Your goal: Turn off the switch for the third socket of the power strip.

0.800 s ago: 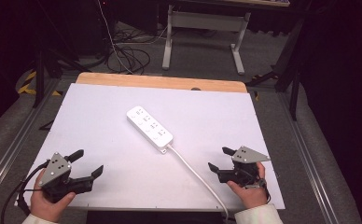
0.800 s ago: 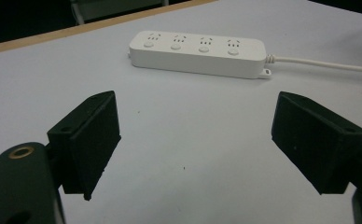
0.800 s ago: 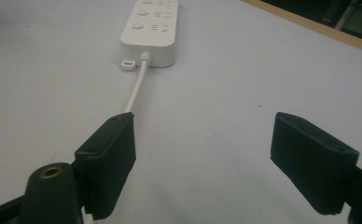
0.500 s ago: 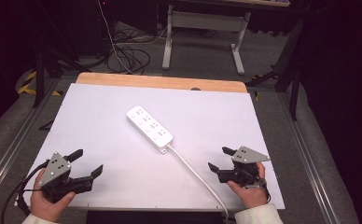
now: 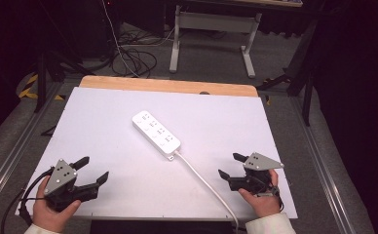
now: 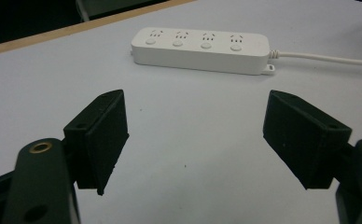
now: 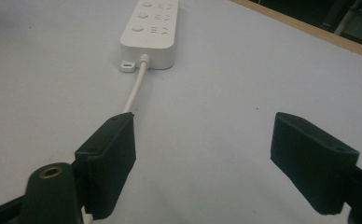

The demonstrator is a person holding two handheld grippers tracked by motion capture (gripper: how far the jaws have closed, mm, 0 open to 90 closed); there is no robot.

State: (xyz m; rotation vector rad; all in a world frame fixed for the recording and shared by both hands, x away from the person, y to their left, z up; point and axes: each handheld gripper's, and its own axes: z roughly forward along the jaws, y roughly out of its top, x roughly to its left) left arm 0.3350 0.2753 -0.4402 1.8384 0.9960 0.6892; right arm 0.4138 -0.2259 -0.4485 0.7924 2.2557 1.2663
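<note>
- Two claws rested at the near edge of the table [image 5: 104, 112], each held in a hand, with the white power strip [image 5: 156, 134] lying between them and farther in.
- At the left, the left claw [image 5: 90, 171] had its jaws spread wide with nothing between them; in the left gripper view the power strip [image 6: 200, 49] lay broadside ahead, well apart from the pads.
- In the middle, the strip sat at a slant on the white surface, its cord [image 5: 204, 184] running off toward the near edge.
- At the right, the right claw [image 5: 232, 165] was likewise spread and empty, with the cord [image 7: 135, 91] passing just beside, perhaps under, its left pad; contact was hard to judge.
- To do the reach well, the left claw should probably approach square to the strip's long side, keeping the jaws wide enough to straddle the body.
- The right claw might steady the cord end so that the strip did not swivel.
</note>
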